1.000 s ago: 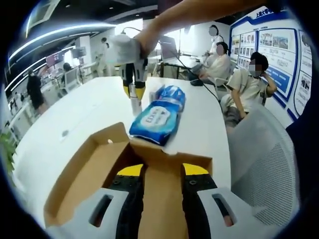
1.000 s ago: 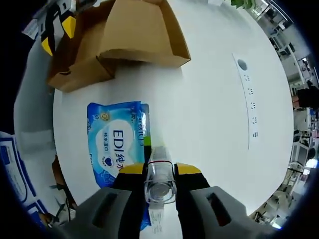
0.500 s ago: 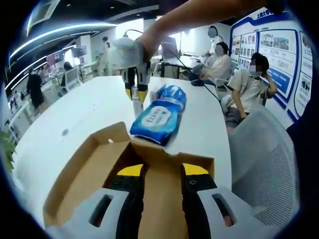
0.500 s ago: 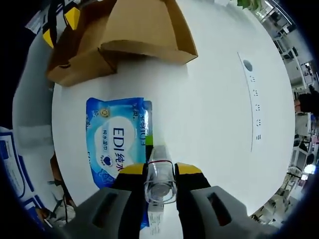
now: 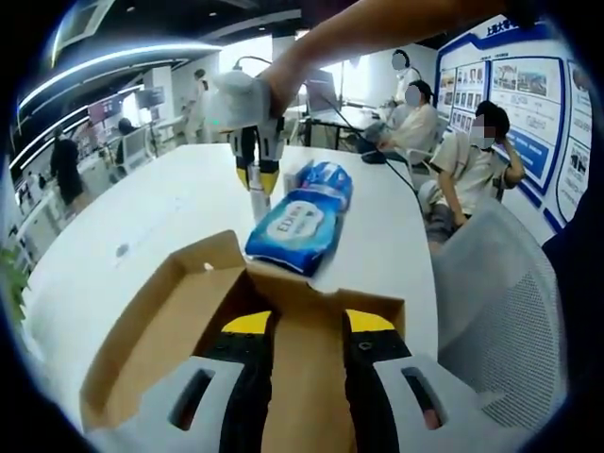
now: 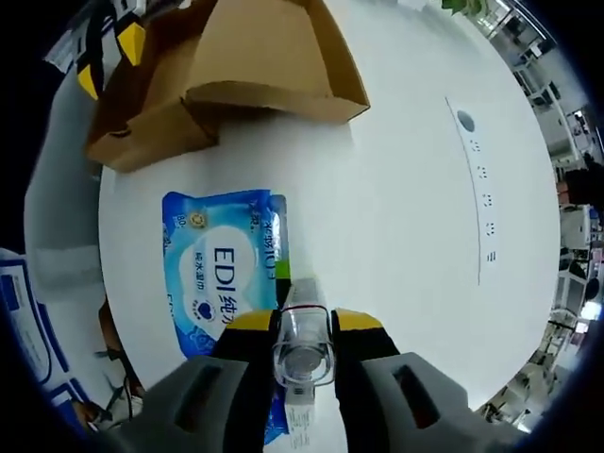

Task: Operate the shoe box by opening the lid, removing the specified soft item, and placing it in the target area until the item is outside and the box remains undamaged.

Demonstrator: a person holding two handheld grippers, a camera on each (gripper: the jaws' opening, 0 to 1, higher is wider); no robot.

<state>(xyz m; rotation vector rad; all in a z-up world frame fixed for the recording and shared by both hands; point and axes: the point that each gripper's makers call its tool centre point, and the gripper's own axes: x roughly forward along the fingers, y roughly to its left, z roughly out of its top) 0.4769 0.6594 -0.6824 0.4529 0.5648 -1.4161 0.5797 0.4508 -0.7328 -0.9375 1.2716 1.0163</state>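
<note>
On the white counter (image 6: pixel 406 189), I work both grippers around an open cardboard shoe box (image 5: pixel 165 321). My left gripper (image 5: pixel 300 326) has its jaws pinched on a cardboard flap of that box, the flap running up between the two yellow tips; in the right gripper view the same gripper (image 6: pixel 109 58) sits at the far top-left edge of the shoe box (image 6: pixel 255 57).

Further right lies the soft item, a blue wet-wipe pack (image 5: pixel 297 222), already out of the box and flat on the counter just beyond the box's front wall; seen from above, the wet-wipe pack (image 6: pixel 219 269) lies apart from the cardboard, with bare counter between.

My right gripper (image 6: pixel 303 326), seen from across the box as right gripper (image 5: pixel 256 177), points down at the counter beside the pack's edge. Its jaws are closed on a small clear tube-like piece (image 6: pixel 303 340) with a red band; what it is I cannot tell.

The step now, as I judge it, is setting down cleanly: I lower straight, ease the right jaws apart only once the load rests on the counter, and lift away without dragging the pack. The left jaws hold the flap lightly, so the cardboard neither creases nor tears.
</note>
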